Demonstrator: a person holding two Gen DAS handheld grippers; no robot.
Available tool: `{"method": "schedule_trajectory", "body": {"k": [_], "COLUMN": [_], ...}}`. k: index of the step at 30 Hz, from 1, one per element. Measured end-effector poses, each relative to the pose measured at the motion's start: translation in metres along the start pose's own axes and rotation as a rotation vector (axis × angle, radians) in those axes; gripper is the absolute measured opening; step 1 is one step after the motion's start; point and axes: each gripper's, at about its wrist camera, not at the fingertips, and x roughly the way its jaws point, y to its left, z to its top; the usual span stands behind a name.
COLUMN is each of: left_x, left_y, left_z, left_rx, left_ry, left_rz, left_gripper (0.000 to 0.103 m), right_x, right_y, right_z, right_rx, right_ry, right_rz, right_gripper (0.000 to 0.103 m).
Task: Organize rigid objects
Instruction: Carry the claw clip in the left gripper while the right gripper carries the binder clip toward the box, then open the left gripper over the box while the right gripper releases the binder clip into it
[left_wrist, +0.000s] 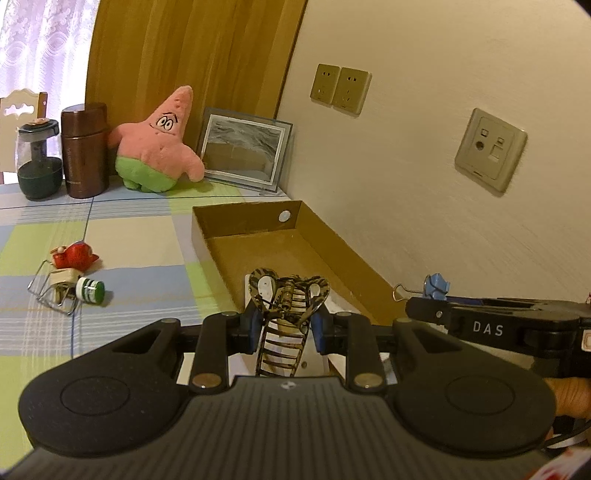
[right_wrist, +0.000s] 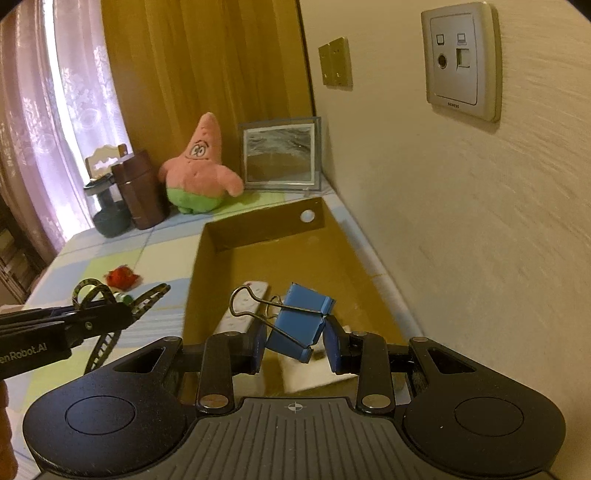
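Note:
My left gripper (left_wrist: 283, 326) is shut on a leopard-patterned hair claw clip (left_wrist: 286, 314), held above the near end of an open cardboard box (left_wrist: 240, 221). My right gripper (right_wrist: 295, 341) is shut on a blue binder clip (right_wrist: 301, 319) with wire handles, also over the box (right_wrist: 258, 229). A white remote (right_wrist: 242, 308) lies on the box floor under both grippers. From the right wrist view the left gripper (right_wrist: 122, 314) shows at the left with the hair clip (right_wrist: 92, 295). The blue clip (left_wrist: 436, 286) pokes out beyond the right gripper's arm in the left wrist view.
On the checked tablecloth (left_wrist: 129, 240) left of the box lie a red toy (left_wrist: 75, 254), a small green-capped bottle (left_wrist: 90, 290) and a wire clip (left_wrist: 51, 295). At the back stand a pink star plush (left_wrist: 159, 147), a brown flask (left_wrist: 83, 151), a dark jar (left_wrist: 37, 162) and a picture frame (left_wrist: 243, 151). The wall runs close on the right.

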Motion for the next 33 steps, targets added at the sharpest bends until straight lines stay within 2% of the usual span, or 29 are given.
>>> {"method": "schedule_trajectory", "body": {"k": [10, 19, 33], "left_x": [0.062, 0.12, 0.178], "left_y": [0.006, 0.021, 0.043], "left_z": [0.017, 0.032, 0.046], "left_rx": [0.021, 0.014, -0.013], "left_ry": [0.033, 0.049, 0.057], "left_rz": [0.011, 0.045, 0.066], "left_gripper": [0.022, 0.022, 0.022], "right_x": [0.042, 0.095, 0.164], "right_y": [-0.022, -0.031, -0.04], "right_z": [0.022, 0.033, 0.045], "right_rx": [-0.001, 0.051, 0.118], "right_ry": [0.0, 0.015, 0.071], "right_rz": [-0.003, -0.014, -0.019], "right_gripper": [0.03, 0.03, 0.03]}}
